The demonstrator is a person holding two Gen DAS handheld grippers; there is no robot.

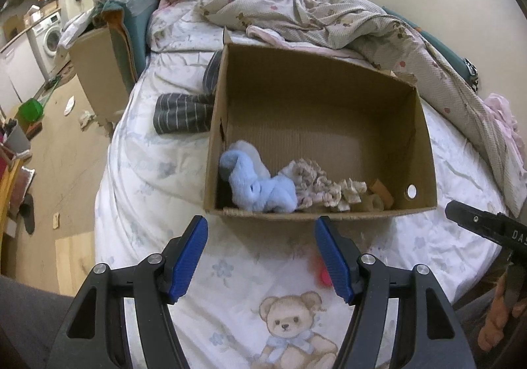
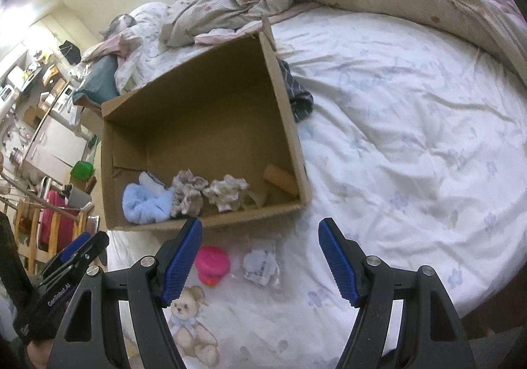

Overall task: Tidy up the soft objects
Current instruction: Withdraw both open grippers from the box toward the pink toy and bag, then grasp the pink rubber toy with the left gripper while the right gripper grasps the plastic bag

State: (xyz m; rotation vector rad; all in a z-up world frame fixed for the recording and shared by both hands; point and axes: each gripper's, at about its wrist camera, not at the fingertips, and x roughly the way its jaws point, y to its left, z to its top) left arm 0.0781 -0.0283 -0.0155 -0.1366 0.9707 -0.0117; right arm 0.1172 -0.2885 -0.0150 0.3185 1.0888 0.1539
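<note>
Left tongs spread, empty, near cardboard box rim, right tongs spread, empty, bare sheet rightward

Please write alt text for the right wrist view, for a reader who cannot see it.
An open right gripper, holding nothing, hovers over a white bed sheet just before a cardboard box containing a light blue fluffy cloth and two crumpled beige cloths. A pink toy and a clear packet lie below the gripper.
</note>
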